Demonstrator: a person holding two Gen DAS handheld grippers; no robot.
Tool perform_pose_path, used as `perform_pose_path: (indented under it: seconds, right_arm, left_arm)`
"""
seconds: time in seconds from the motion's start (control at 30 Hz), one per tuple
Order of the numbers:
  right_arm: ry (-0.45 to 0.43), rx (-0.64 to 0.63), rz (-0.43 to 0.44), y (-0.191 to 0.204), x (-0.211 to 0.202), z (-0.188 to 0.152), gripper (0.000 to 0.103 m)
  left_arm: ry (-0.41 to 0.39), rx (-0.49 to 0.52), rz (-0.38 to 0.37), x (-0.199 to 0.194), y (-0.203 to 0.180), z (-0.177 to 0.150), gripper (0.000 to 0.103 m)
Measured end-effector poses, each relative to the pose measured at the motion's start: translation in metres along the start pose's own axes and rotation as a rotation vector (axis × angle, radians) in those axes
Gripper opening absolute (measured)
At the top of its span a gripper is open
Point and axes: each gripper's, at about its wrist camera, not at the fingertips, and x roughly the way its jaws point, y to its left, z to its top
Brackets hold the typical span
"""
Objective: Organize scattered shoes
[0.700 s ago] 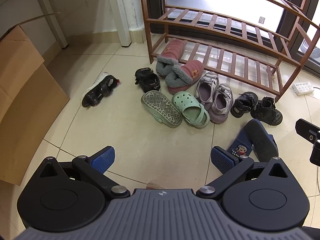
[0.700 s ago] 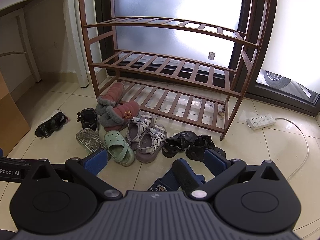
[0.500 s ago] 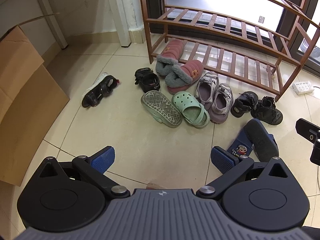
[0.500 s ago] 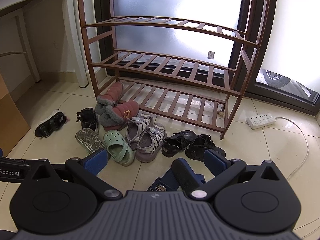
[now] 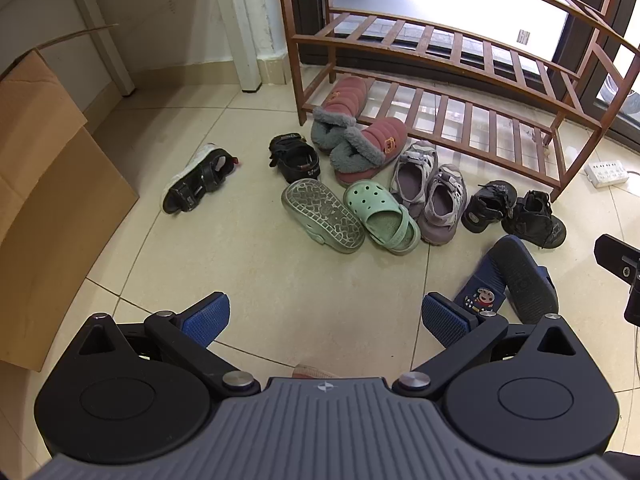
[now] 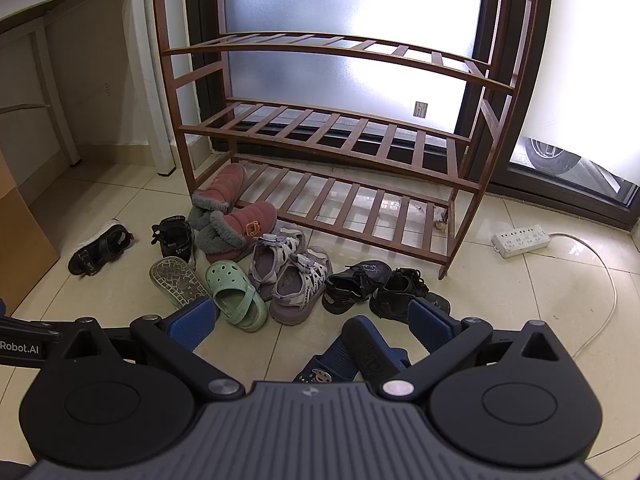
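One view alone shows the rack's (image 6: 320,128) top shelf.

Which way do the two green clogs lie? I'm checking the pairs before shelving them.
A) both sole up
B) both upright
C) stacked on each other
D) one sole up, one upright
D: the left green clog shows its treaded sole, while the right green clog beside it shows its holed top and opening.

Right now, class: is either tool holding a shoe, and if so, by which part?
Nothing is held. The left tool and right tool both stand wide open above the floor; every shoe, including the blue slippers, lies untouched.
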Motion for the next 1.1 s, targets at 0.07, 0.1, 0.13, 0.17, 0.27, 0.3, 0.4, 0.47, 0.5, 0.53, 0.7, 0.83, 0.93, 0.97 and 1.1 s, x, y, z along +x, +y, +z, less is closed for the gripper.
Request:
perform_pose_path:
  seconds: [0.07,0.1,0.13,0.17,0.27,0.3,0.4,0.47,0.5,0.53,0.7,0.83,0.93,0.97,1.1]
  right_arm:
    - [0.0,0.001,-0.001,0.0,0.0,0.0,0.103]
    - [0.001,0.001,-0.001,0.0,0.0,0.0,0.103]
    - [0.001,0.001,-0.001,0.0,0.0,0.0,0.103]
    - [0.001,0.001,0.0,0.0,0.0,0.0,0.103]
    - [0.001,0.001,0.0,-0.001,-0.001,0.0,0.103]
    - [0.001,0.001,0.0,-0.001,-0.001,0.0,0.103]
    - [0.0,0.001,-0.001,0.002,0.0,0.001,0.103]
    - [0.0,0.002,-0.002,0.002,0.001,0.001,0.103]
    - [0.0,0.002,-0.002,0.002,0.001,0.002,0.103]
    - [0.0,0.002,-0.002,0.002,0.002,0.002,0.103]
    - [0.0,-0.001,-0.001,0.002,0.002,0.001,0.103]
    - [0.002,-0.003,-0.001,0.002,0.004,0.001,0.103]
    - [0.002,-0.004,-0.001,0.001,0.003,0.001,0.103]
    - [0.002,-0.005,0.0,0.002,0.003,0.001,0.103]
    - [0.003,-0.008,-0.001,0.002,0.004,0.0,0.103]
  left_arm:
    - [0.001,-0.001,-0.002,0.0,0.002,0.0,0.103]
    - [0.001,-0.001,-0.003,0.001,0.003,-0.001,0.103]
    - [0.001,-0.002,-0.003,0.001,0.003,-0.001,0.103]
    - [0.003,-0.002,-0.003,0.002,0.004,-0.001,0.103]
    - [0.008,-0.006,-0.005,0.002,0.007,-0.002,0.103]
    - [0.01,-0.008,-0.006,0.002,0.008,-0.002,0.103]
    - [0.012,-0.008,-0.005,0.003,0.009,-0.003,0.103]
    - [0.011,-0.009,-0.002,0.003,0.007,-0.002,0.103]
    - [0.012,-0.01,0.002,0.003,0.004,0.0,0.103]
    - [0.012,-0.011,0.005,0.003,0.0,0.001,0.103]
    - [0.015,-0.016,0.0,0.003,0.002,-0.001,0.103]
    - [0.015,-0.011,0.003,0.002,-0.002,0.002,0.103]
    - [0.015,-0.009,0.004,0.003,-0.003,0.001,0.103]
    - [0.015,-0.009,0.004,0.003,-0.003,0.001,0.103]
    - [0.012,-0.003,0.007,0.003,-0.004,0.001,0.103]
